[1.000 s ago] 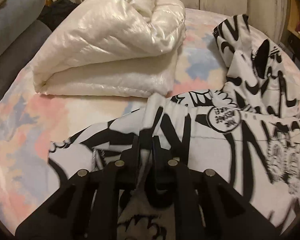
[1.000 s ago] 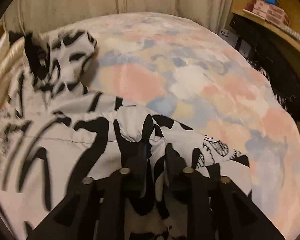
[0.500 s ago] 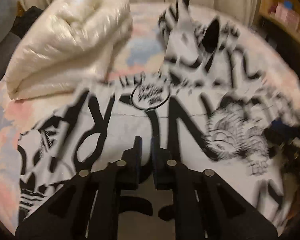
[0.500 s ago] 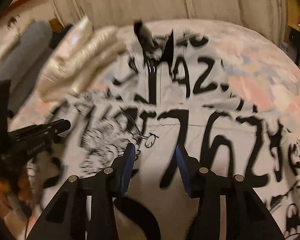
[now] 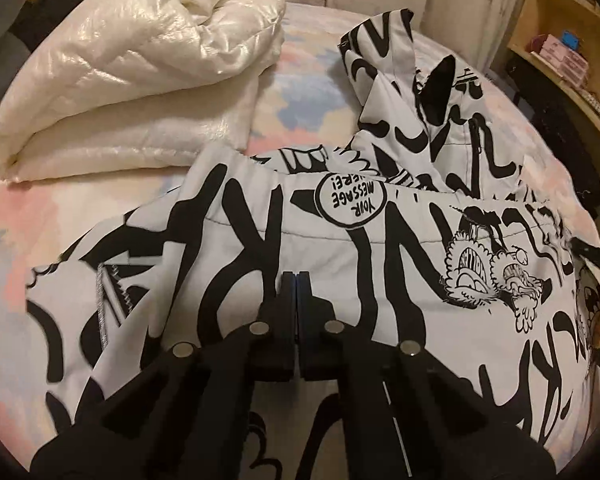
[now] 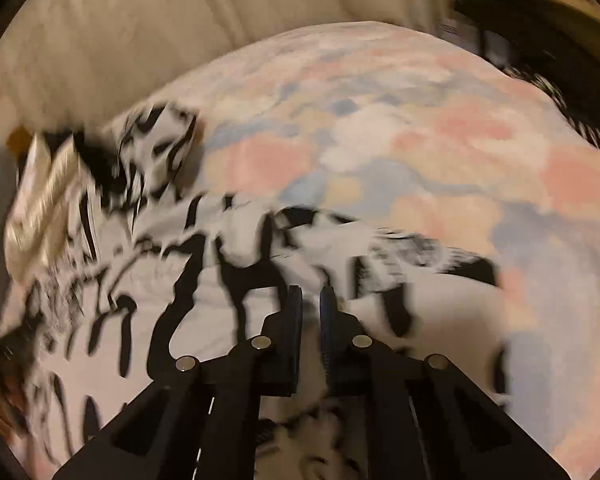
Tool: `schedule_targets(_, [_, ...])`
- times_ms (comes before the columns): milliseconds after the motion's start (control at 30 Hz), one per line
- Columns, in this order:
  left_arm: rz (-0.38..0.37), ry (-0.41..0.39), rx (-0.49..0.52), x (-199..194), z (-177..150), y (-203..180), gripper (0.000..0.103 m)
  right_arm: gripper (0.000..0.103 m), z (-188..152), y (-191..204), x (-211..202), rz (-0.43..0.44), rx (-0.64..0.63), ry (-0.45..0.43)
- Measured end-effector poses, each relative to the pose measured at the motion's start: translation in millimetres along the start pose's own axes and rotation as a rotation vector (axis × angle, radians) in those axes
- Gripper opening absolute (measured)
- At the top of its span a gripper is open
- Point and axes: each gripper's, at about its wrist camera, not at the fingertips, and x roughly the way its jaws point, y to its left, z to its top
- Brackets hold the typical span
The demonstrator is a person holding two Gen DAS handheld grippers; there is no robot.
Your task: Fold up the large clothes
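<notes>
A white jacket with black graffiti print (image 5: 380,264) lies spread on the bed, its hood (image 5: 400,64) pointing away. My left gripper (image 5: 296,280) hovers over the jacket's middle with its jaws pressed together and nothing visibly between them. In the blurred right wrist view the jacket (image 6: 180,300) fills the lower left. My right gripper (image 6: 311,294) sits at the jacket's right part, jaws a narrow gap apart with white fabric showing in the gap; a grip is unclear. The right gripper's tip also shows at the left wrist view's right edge (image 5: 592,258).
A folded shiny cream puffer coat (image 5: 140,80) lies at the bed's back left. The bed has a pastel pink and blue sheet (image 6: 420,152). A wooden shelf with boxes (image 5: 560,48) stands at the right, dark clothing below it. Pale curtains hang behind.
My left gripper let go of the jacket's edge and now hovers over its flattened middle. My right gripper narrowed from wide open and swung back to the right, toward the jacket's right side.
</notes>
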Motion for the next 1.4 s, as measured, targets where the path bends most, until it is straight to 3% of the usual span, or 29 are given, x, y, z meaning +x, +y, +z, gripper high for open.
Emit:
schedule_targets(33, [0.006, 0.008, -0.004, -3.0, -0.4, -1.6, 0.001, 0.034, -0.3, 1.8, -7.6, -0.07, -0.016, -0.01])
schedule_targets(67, [0.011, 0.011, -0.009, -7.7, -1.2, -4.3, 0.002, 0.038, -1.8, 4.3, -15.0, -0.077, -0.029, -0.021])
schedule_targets(233, [0.049, -0.016, 0.027, -55.9, -30.6, -15.4, 0.002, 0.039, -29.4, 45.7, -63.5, 0.055, -0.11, -0.022])
schedule_targets(367, [0.065, -0.019, 0.002, -88.1, -65.3, -7.5, 0.002, 0.039, -66.4, 91.5, -79.3, 0.149, -0.205, 0.032])
schedule_targets(467, [0.096, -0.005, -0.015, -102.3, -94.2, 5.7, 0.002, 0.039, -93.8, 104.7, -78.1, 0.15, -0.244, 0.076])
schedule_targets(533, [0.135, 0.012, -0.01, -101.8, -111.1, 17.7, 0.002, 0.039, -107.5, 101.1, -71.3, 0.096, -0.252, 0.1])
schedule_targets(667, [0.108, -0.038, -0.052, -113.7, -125.7, 40.3, 0.002, 0.039, -116.6, 53.6, -77.3, -0.034, -0.157, 0.058])
schedule_targets(800, [0.099, -0.042, -0.089, -117.8, -129.2, 47.9, 0.001, 0.023, -122.6, 1.9, -100.4, -0.001, -0.018, 0.026])
schedule_targets(1033, [0.128, -0.013, -0.095, -115.8, -123.6, 39.4, 0.002, 0.027, -142.7, 5.1, -128.9, -0.075, -0.08, 0.009])
schedule_targets(1400, [0.181, -0.019, -0.028, -156.3, -120.3, 20.5, 0.004, 0.034, -132.5, 12.5, -153.0, -0.039, -0.047, 0.063])
